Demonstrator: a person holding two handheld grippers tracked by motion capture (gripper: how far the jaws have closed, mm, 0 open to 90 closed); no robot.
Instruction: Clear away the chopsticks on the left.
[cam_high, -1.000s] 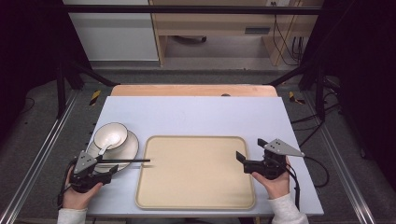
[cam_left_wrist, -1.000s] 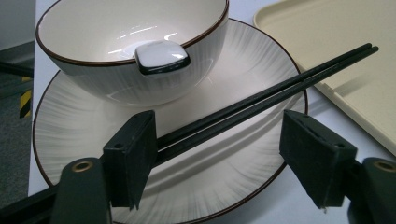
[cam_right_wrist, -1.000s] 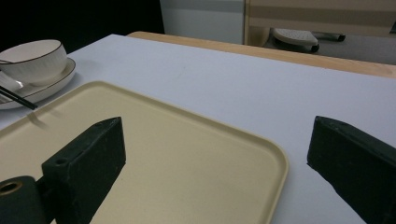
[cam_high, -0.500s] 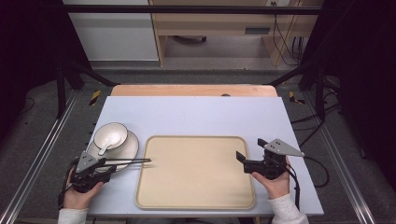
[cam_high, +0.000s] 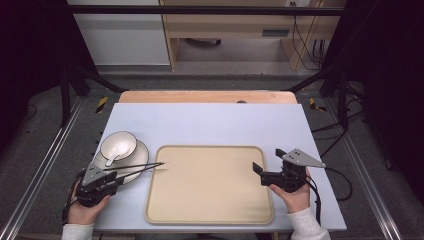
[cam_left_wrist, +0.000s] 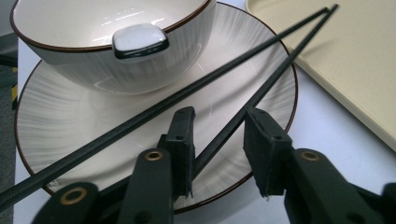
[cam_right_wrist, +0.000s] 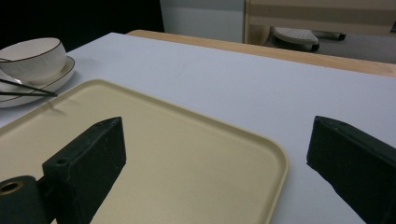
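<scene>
Chopsticks (cam_left_wrist: 243, 60) across plate (cam_left_wrist: 60, 126), one between left gripper (cam_left_wrist: 219, 140) fingers, just been closing, not yet pinching. Right gripper (cam_right_wrist: 215, 154) fingers wide apart over tray (cam_right_wrist: 187, 154).

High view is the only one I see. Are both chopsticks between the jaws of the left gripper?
Observer: No. The left gripper has one chopstick between its jaws, which have just been closing. The other chopstick lies outside them.
Operator: Do the jaws press on it already?
Observer: Not yet; a gap remains on one side.
Operator: And the right gripper?
Observer: The right gripper is open with nothing between its jaws, above a corner of the tray.
</scene>
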